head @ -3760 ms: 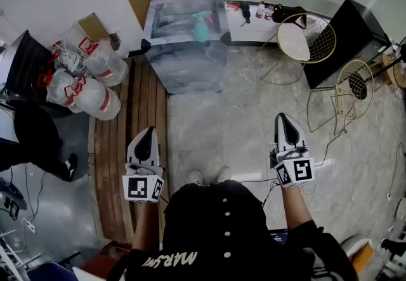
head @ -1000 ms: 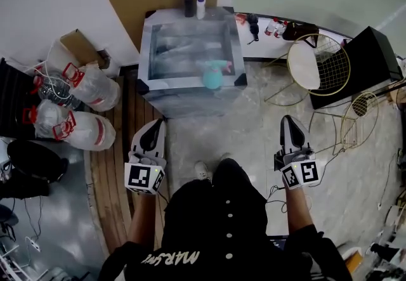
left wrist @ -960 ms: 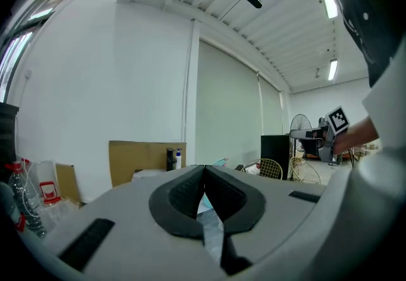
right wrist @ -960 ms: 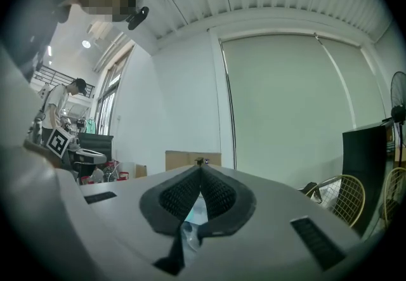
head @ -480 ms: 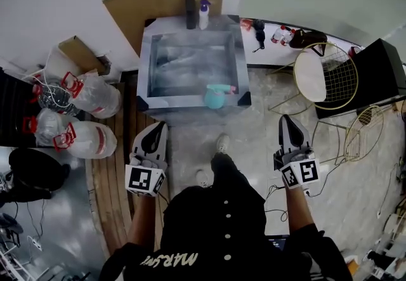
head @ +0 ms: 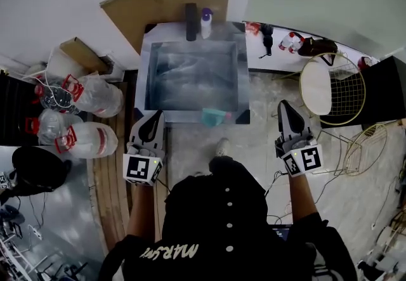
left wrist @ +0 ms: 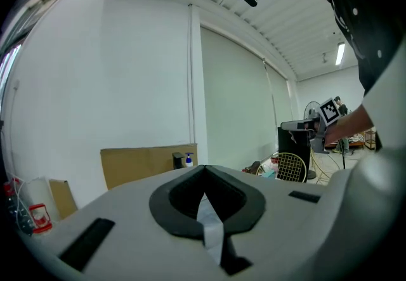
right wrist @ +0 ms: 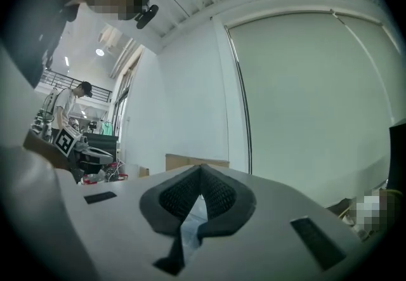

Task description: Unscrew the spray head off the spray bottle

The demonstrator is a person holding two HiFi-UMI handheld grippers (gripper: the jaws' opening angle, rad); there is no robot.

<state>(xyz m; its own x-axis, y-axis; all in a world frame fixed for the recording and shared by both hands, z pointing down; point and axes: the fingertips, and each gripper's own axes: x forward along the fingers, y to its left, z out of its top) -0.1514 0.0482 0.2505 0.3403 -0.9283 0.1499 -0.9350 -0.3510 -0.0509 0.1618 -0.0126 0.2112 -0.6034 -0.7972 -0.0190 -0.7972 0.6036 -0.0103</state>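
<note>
A teal spray bottle (head: 216,116) stands at the near edge of a shiny metal-topped table (head: 190,77), right of its middle. My left gripper (head: 155,116) is shut and empty, held level at the table's near left corner, a little left of the bottle. At the same height my right gripper (head: 283,105) is shut and empty, off the table's right side over the floor. In the left gripper view the jaws (left wrist: 204,169) meet with nothing between them. The right gripper view shows its jaws (right wrist: 200,169) closed the same way. Neither gripper view shows the bottle.
A black block (head: 190,21) and a white pump bottle (head: 205,22) stand at the table's far edge, before a cardboard sheet (head: 158,7). Big water jugs (head: 92,96) lie at the left. A gold wire chair (head: 333,89) and a low shelf with small bottles (head: 288,42) are at the right.
The person has walked up to the table, so table and spray bottle now lie just ahead of the grippers. Both grippers stayed shut and level.
</note>
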